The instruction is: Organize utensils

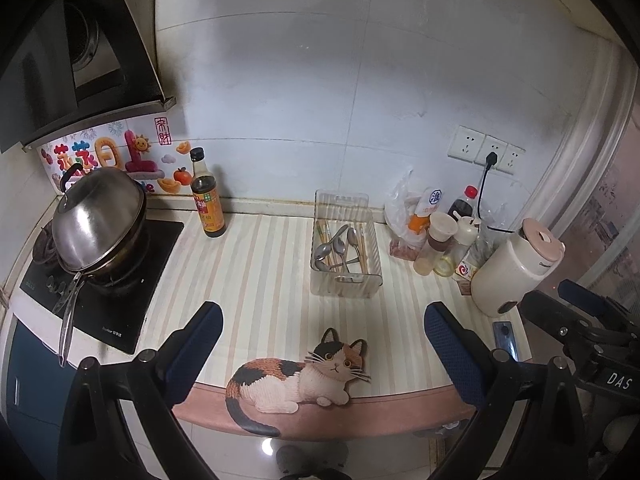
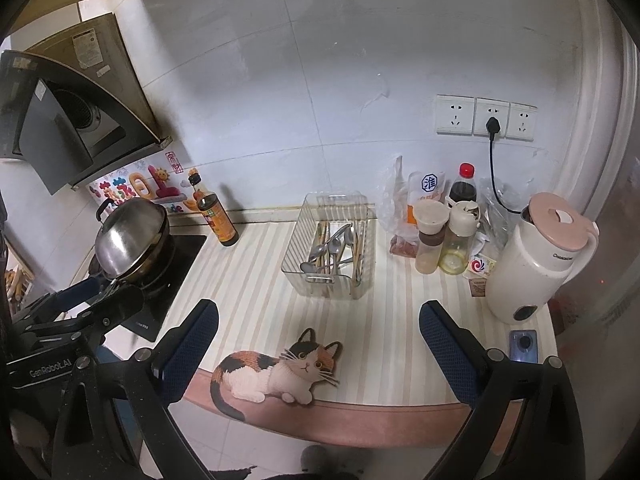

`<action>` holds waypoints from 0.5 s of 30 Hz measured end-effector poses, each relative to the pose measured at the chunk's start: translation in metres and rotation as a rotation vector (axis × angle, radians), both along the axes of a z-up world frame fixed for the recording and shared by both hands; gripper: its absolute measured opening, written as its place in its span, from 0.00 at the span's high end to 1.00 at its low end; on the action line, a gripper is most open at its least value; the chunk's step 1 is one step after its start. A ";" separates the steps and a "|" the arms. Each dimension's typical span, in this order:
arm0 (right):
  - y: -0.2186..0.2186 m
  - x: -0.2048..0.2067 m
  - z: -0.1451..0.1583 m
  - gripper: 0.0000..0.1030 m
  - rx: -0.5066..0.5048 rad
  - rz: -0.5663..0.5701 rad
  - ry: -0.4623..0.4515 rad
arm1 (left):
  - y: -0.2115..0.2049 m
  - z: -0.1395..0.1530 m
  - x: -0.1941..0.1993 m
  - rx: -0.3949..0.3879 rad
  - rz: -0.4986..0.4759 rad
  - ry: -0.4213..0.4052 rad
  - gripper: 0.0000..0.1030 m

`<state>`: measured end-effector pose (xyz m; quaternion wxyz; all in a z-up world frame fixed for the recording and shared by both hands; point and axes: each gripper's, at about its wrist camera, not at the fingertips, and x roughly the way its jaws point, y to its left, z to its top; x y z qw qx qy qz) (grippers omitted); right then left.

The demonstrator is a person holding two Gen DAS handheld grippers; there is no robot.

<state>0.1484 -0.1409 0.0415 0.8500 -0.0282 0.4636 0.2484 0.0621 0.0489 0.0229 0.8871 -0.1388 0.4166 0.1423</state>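
Observation:
A clear plastic bin [image 1: 345, 284] stands on the striped counter and holds several metal spoons [image 1: 339, 248] and wooden chopsticks [image 1: 362, 248] mixed together. It also shows in the right wrist view [image 2: 332, 280], with spoons [image 2: 334, 246] and chopsticks [image 2: 357, 246] inside. My left gripper [image 1: 322, 344] is open and empty, held back near the counter's front edge. My right gripper [image 2: 318, 340] is open and empty, also near the front edge. Each gripper shows at the side of the other's view.
A cat-shaped mat [image 1: 296, 376] lies at the front edge. A lidded pan [image 1: 98, 224] sits on the stove at left, a sauce bottle [image 1: 207, 204] beside it. Condiment bottles [image 2: 444, 236], a white kettle [image 2: 536, 256] and a phone [image 2: 523, 346] crowd the right.

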 end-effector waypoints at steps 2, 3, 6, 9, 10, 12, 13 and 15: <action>0.001 0.000 -0.001 0.01 0.001 0.002 0.001 | 0.000 0.000 0.000 0.002 -0.002 0.001 0.00; 0.002 0.000 -0.002 0.01 0.000 0.005 0.002 | 0.000 0.000 0.000 0.003 -0.001 0.001 0.00; 0.003 -0.001 -0.003 0.01 0.000 0.004 0.003 | -0.001 0.000 0.000 0.003 -0.001 0.002 0.00; 0.004 0.001 -0.006 0.01 0.002 0.015 0.008 | -0.001 0.000 0.001 0.004 0.000 0.003 0.00; 0.003 0.002 -0.005 0.01 0.002 0.019 0.009 | -0.001 0.000 0.001 0.006 0.002 0.004 0.00; 0.003 0.003 -0.006 0.01 0.005 0.024 0.014 | -0.001 0.000 0.000 0.007 0.003 0.005 0.00; 0.003 0.004 -0.006 0.01 0.006 0.027 0.016 | 0.000 0.000 0.000 0.008 0.004 0.005 0.00; 0.004 0.003 -0.007 0.01 0.007 0.030 0.017 | 0.000 0.000 0.000 0.010 0.006 0.006 0.00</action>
